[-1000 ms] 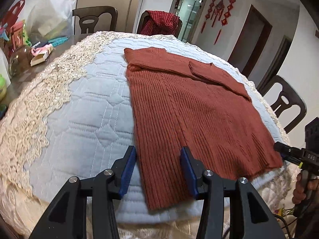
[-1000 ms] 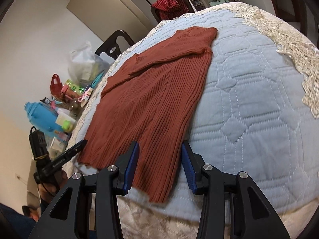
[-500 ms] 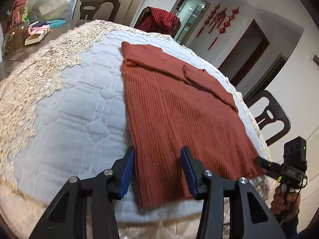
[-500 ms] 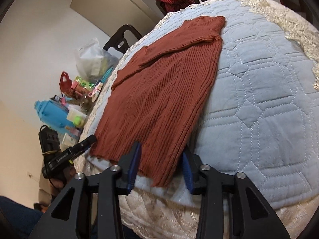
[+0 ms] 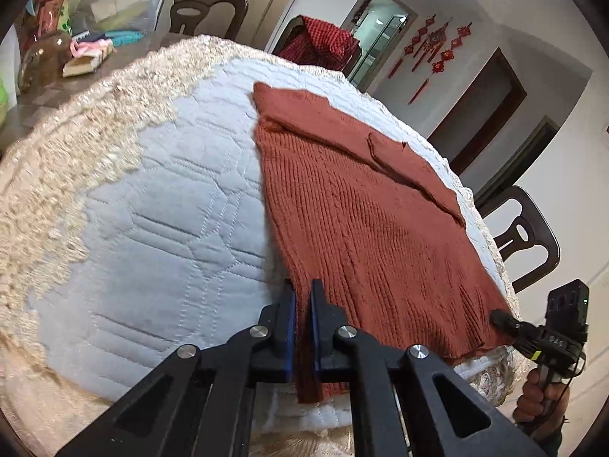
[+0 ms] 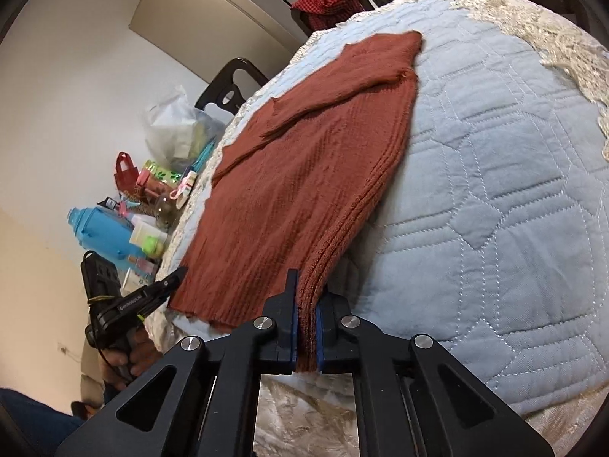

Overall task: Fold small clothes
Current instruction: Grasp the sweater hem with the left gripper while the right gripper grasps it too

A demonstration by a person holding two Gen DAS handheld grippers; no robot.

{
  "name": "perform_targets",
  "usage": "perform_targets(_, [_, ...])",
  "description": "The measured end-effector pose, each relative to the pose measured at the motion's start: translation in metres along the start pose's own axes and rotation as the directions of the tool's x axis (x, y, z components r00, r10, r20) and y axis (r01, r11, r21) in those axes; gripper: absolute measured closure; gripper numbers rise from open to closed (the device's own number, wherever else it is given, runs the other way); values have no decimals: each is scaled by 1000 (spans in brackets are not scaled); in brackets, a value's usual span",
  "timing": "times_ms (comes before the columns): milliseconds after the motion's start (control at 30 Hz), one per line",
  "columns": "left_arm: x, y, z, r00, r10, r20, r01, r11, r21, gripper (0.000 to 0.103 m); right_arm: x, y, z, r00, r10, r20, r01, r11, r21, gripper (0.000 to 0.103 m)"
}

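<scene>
My left gripper [image 5: 302, 297] and right gripper [image 6: 306, 297] have just closed their jaws on the sweater [image 5: 365, 221] hem corners at six o'clock; I judge the fold can begin.

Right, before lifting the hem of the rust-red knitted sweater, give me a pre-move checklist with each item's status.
1. Left gripper pinching the near hem corner of the rust-red knitted sweater; jaws have just closed on it: ok.
2. Right gripper clamped on the other hem corner; jaws just closed on it: ok.
3. Sleeves folded across the chest: ok.
4. Pale blue quilted cover bare beyond the collar: ok.
5. Quilt caught in either grip: cannot tell.
</scene>
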State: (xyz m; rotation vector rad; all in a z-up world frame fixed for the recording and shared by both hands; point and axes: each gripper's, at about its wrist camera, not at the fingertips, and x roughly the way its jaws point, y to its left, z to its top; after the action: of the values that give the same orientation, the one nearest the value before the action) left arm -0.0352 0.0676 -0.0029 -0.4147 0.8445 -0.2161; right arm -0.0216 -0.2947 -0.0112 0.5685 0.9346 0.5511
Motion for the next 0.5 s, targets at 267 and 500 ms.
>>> perform_targets(267, [-17,14,-13,1000,-10,-8,10,1000,1,95,-53,-24,-9,996,-42,79,38,998,50,98])
perform_targets(500, [-11,16,-9,1000,-19,-23,19,1000,8,96,-36,-32,-13,997,-63,47,60,996,71,98])
